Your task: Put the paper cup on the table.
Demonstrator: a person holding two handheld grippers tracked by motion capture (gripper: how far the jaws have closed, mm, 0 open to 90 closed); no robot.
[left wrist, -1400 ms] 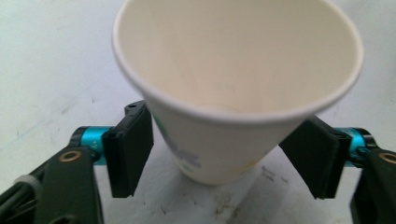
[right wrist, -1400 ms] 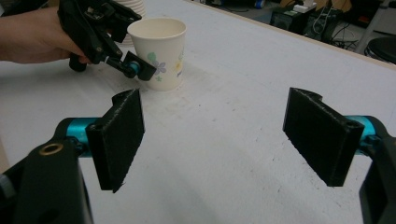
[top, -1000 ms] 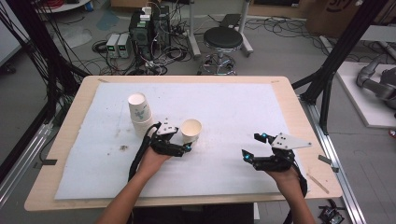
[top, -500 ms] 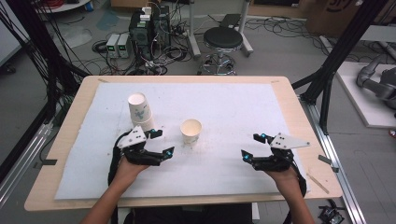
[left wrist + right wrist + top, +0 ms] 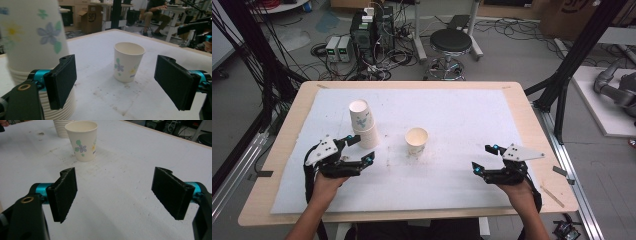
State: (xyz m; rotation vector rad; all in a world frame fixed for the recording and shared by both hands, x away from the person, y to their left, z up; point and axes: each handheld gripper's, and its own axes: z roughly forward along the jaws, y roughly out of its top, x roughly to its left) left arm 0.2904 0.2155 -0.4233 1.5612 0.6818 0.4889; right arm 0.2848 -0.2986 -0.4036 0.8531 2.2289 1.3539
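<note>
Low in the frame both grippers, left (image 5: 358,150) and right (image 5: 483,157), rest on the table (image 5: 512,115) with fingers spread and empty, a lone cup (image 5: 416,140) mid-frame, the cup stack (image 5: 363,123) upper left.

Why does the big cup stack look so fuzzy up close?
In the left gripper view the cup stack sits right against the lens, so it blurs, while the single cup farther off is sharper; in the high view the stack looks clearer.
</note>
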